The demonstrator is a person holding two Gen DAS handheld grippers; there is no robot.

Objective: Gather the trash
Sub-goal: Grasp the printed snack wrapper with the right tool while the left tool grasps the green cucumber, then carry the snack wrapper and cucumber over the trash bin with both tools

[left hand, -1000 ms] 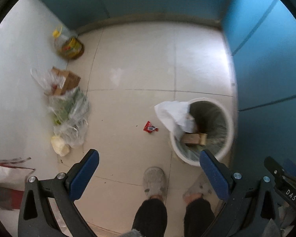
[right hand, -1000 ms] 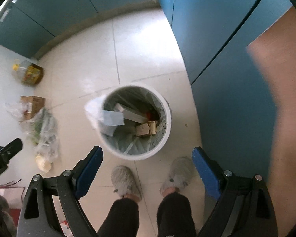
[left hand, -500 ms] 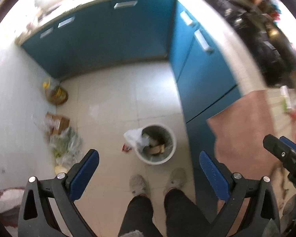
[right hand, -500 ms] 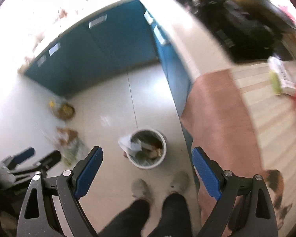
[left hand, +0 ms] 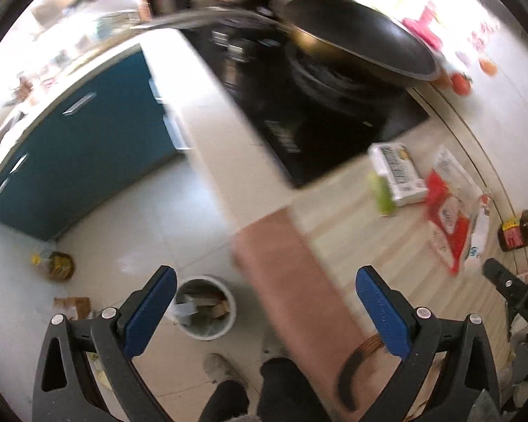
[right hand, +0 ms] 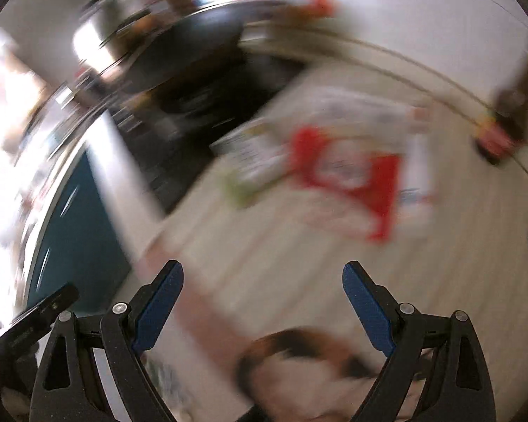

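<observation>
Both grippers are raised over the tabletop (left hand: 362,232), each with its jaws spread wide and holding nothing. The left gripper (left hand: 265,311) looks down past the tabletop edge to the white trash bin (left hand: 205,311) on the floor, near the person's feet and already holding scraps. On the tabletop lie a red-and-white plastic bag (left hand: 452,211) and, just beside it, a white-and-green carton (left hand: 396,176); a dark sauce bottle (left hand: 517,230) lies near the wall. The right gripper (right hand: 264,309) faces the same bag (right hand: 352,183), though heavy blur makes detail uncertain. The step in hand appears to be the approach to tabletop litter. The next move likely calls for lowering one gripper onto the bag and closing on it before carrying it to the bin.
</observation>
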